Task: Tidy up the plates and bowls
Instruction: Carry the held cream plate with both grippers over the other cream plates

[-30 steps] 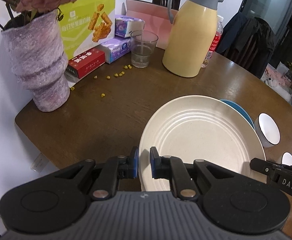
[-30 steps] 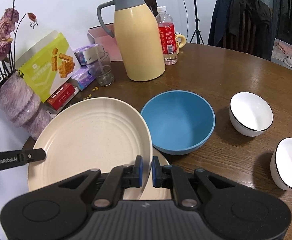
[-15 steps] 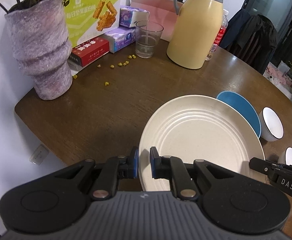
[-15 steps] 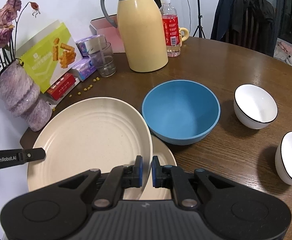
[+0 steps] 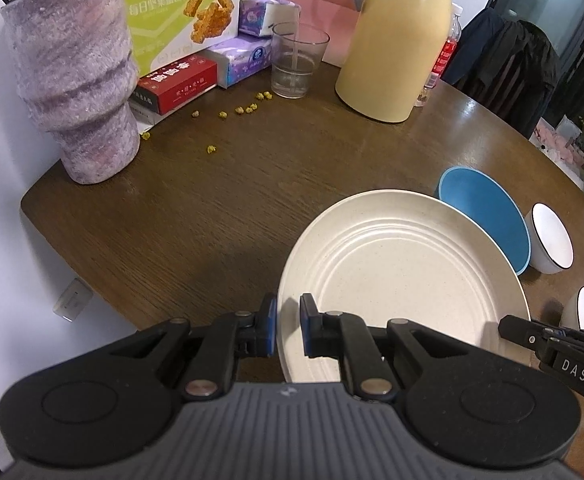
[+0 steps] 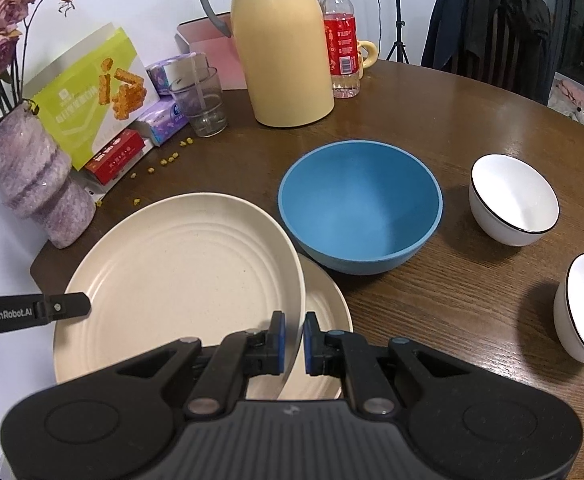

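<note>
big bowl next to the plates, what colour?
Blue, inside and out: the big bowl is plain, no pattern. Right wrist view shows it best.

Left tool, right tool: both clamped shut, apparently tilted downward.

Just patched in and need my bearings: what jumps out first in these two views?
A big cream plate is pinched at opposite rims by the left gripper and the right gripper, above a second cream plate on the table. Just beyond sits a blue bowl, with a tall yellow jug behind it.
</note>
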Tool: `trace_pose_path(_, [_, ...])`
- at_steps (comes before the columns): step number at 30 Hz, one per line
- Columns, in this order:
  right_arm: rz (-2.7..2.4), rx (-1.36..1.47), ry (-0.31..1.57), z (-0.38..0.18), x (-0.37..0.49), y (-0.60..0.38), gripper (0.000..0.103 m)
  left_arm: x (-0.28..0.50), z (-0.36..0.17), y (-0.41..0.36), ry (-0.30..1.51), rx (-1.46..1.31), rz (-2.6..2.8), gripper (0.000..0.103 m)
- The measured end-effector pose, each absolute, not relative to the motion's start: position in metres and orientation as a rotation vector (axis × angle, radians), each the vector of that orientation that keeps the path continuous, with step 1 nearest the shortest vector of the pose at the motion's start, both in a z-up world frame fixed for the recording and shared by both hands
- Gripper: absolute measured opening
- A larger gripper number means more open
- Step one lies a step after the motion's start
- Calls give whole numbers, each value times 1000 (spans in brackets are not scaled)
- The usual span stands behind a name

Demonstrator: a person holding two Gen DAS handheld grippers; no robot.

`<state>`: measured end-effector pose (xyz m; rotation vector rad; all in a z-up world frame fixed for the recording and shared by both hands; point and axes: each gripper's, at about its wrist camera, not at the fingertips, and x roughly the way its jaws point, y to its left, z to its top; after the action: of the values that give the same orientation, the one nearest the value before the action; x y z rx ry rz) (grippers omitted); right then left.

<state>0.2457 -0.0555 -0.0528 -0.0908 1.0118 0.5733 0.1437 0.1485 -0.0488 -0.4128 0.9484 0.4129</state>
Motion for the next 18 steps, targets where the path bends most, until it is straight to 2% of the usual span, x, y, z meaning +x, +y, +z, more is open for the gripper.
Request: trace_pose_path(18, [558,-112,1031,-73,249,-62,9,151,-71,141,980,-393,385,12])
